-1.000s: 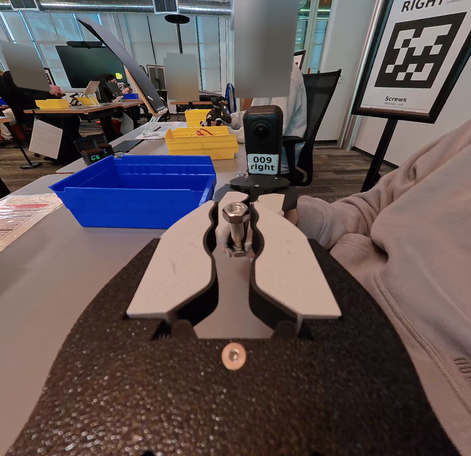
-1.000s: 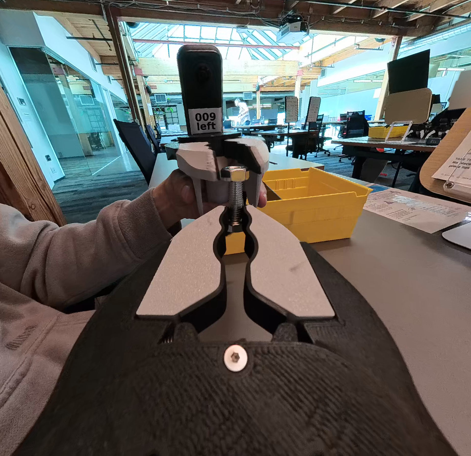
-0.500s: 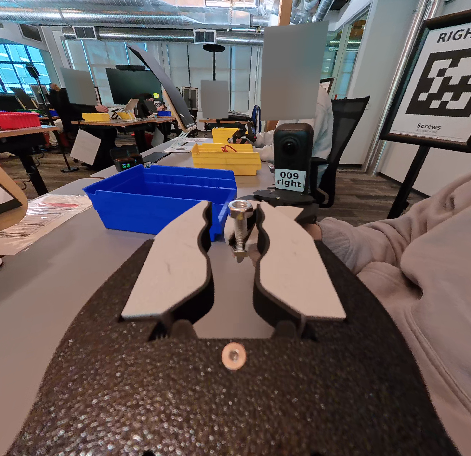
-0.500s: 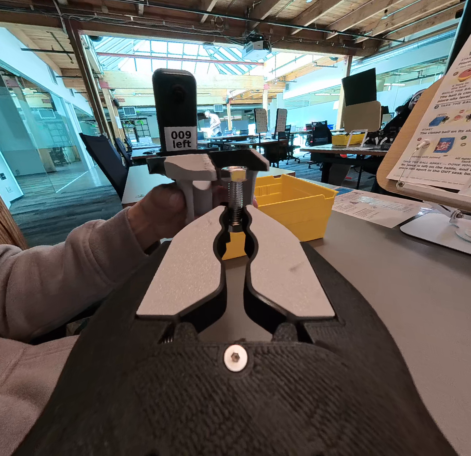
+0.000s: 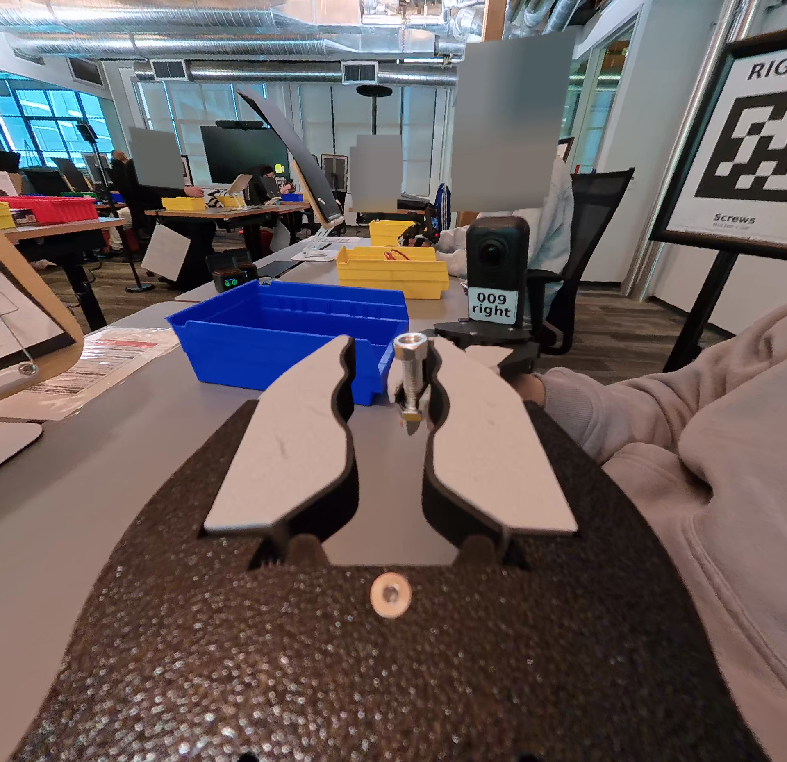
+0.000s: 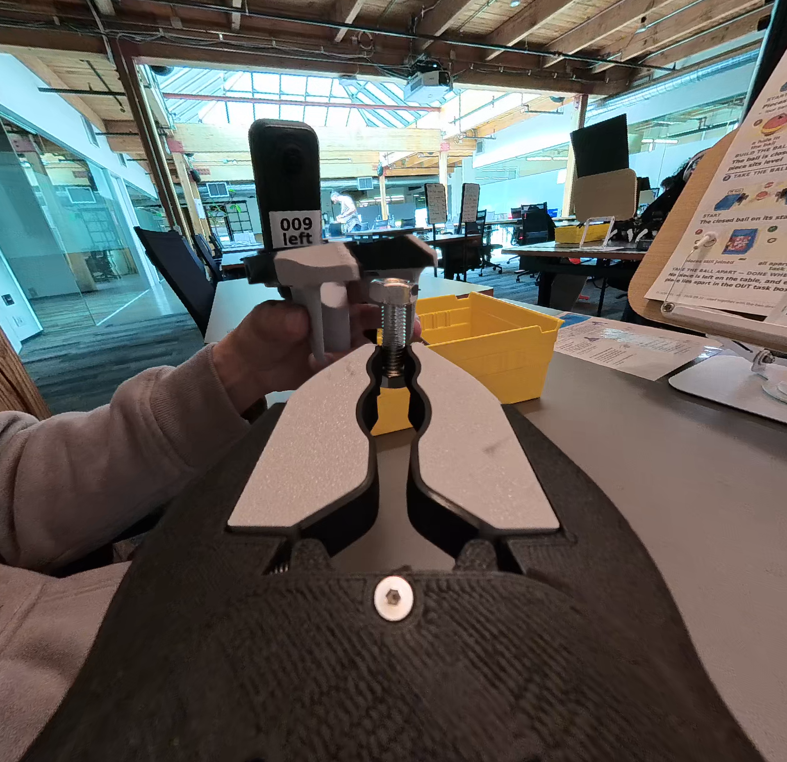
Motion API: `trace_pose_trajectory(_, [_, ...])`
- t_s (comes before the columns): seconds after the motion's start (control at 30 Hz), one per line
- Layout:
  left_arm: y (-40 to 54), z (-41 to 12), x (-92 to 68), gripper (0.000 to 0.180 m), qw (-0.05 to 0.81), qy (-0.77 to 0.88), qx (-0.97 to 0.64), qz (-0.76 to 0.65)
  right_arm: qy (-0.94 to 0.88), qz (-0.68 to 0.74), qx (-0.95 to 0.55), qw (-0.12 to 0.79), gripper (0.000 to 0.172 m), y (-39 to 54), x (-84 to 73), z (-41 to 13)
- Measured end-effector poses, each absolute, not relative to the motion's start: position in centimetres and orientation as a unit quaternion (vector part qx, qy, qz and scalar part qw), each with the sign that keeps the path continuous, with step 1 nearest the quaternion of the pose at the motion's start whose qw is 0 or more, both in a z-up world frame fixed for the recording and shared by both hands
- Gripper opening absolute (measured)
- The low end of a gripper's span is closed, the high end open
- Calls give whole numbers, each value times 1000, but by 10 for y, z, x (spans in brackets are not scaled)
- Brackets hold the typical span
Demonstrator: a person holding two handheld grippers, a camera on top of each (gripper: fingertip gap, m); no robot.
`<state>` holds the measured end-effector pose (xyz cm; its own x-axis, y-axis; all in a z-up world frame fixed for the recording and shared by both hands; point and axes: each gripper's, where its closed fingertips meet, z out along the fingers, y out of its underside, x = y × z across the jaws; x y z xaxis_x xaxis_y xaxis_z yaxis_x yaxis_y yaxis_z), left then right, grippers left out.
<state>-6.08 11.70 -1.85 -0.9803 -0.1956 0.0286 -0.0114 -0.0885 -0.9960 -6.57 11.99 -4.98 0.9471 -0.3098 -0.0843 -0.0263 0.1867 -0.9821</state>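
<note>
My right gripper (image 6: 392, 358) is shut on the lower end of a silver hex-head bolt (image 6: 392, 320) and holds it upright above the grey table (image 6: 639, 464). In the left wrist view the same bolt (image 5: 411, 375) stands between the fingers of my left gripper (image 5: 392, 349). It sits close to the right finger (image 5: 477, 435), with a clear gap to the left finger (image 5: 298, 435). My left gripper is open and holds nothing. It also shows in the right wrist view (image 6: 353, 264), held by a hand just behind the bolt's head.
A blue bin (image 5: 289, 337) stands on the table just beyond my left gripper, with a yellow bin (image 5: 392, 273) farther back. Another yellow bin (image 6: 489, 349) sits behind the bolt. A paper stand (image 6: 724, 252) is at the right, a framed sign (image 5: 732, 145) beside the table. Less than 4 cm separates the two grippers' tips.
My left gripper's jaws opened off the bolt and stayed wide. The bolt now sits nearer its right finger. My right gripper kept its grip on the bolt throughout.
</note>
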Motion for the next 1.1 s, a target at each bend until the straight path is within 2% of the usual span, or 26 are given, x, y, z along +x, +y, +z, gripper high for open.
trace_pose_trajectory(1.1, [108,-27,-54,36,62,669,-102,-734,141,-102,-629,758,9,118,-62,-49])
